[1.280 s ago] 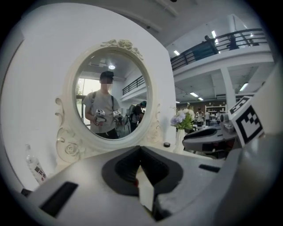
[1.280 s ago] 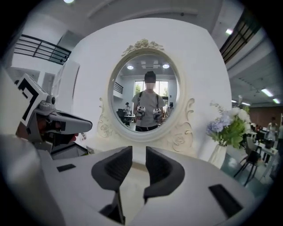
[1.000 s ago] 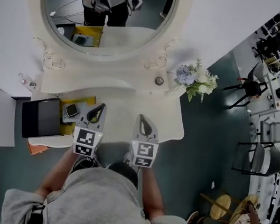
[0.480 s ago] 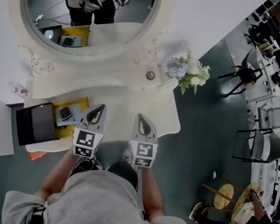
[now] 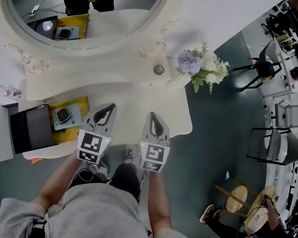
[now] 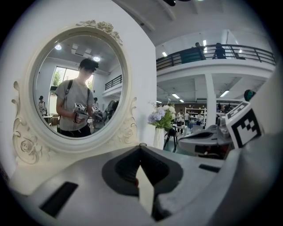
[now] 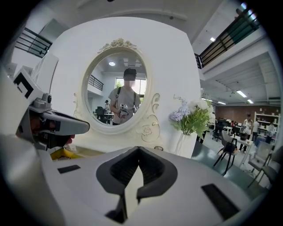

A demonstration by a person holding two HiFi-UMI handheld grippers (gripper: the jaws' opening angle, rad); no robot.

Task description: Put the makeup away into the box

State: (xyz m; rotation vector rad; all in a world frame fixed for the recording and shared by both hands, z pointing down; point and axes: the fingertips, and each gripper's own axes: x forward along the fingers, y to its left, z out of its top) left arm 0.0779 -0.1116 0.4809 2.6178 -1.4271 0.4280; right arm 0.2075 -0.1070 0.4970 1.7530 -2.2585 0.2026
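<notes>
Over the table, head view: left gripper and right gripper sit side by side at frame centre, above the front edge of the cream dressing table. Both pairs of jaws are together, nothing between them. The 1 makeup item I can pick out is a small grey compact, left of centre, lying on a yellow box or tray; which of the 2 it is I cannot tell. It lies just beside the left gripper, not touching it. A dark flat thing lies further left, kind unclear. Oval mirror fills the upper left, flowers stand right of it, and a small round object sits between them.

Left gripper view: jaws pressed tip to tip, empty. Mirror frame at left, flowers at centre, the right gripper's marker cube at right. The compact is out of this view.

Right gripper view: jaws closed on themselves, empty. Only a yellow corner shows low at left, under the other gripper.

Handling, as a judgement: the compact looks light, stiff and hard-shelled, with a smooth case that may slip. Best taken across 2 opposite edges, low on the body, with the jaws opened first. Any hinged lid could spring if squeezed near its seam. Task looks not yet started.
</notes>
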